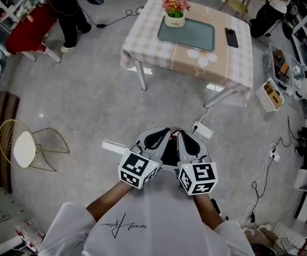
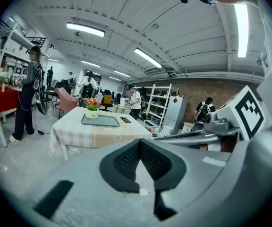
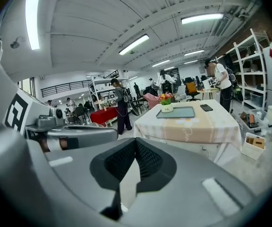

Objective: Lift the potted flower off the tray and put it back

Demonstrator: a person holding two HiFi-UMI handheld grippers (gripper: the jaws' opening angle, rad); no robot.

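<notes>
A white pot of red and yellow flowers [image 1: 175, 12] stands on the far left corner of a grey-green tray [image 1: 187, 33] on a small checked-cloth table [image 1: 233, 63] across the room. The potted flower [image 2: 92, 109] and the tray [image 2: 101, 121] show small in the left gripper view; the right gripper view also shows the flower [image 3: 165, 103] and tray [image 3: 176, 112]. My left gripper [image 1: 164, 135] and right gripper [image 1: 184, 137] are side by side over the floor, far short of the table. Both are shut and hold nothing.
A black phone [image 1: 231, 37] lies on the table right of the tray. A white power strip [image 1: 202, 129] and cables lie on the floor just ahead of the grippers. A wire chair [image 1: 28, 148] stands at left, a red-covered table [image 1: 28, 28] and a standing person [image 1: 71, 15] at far left.
</notes>
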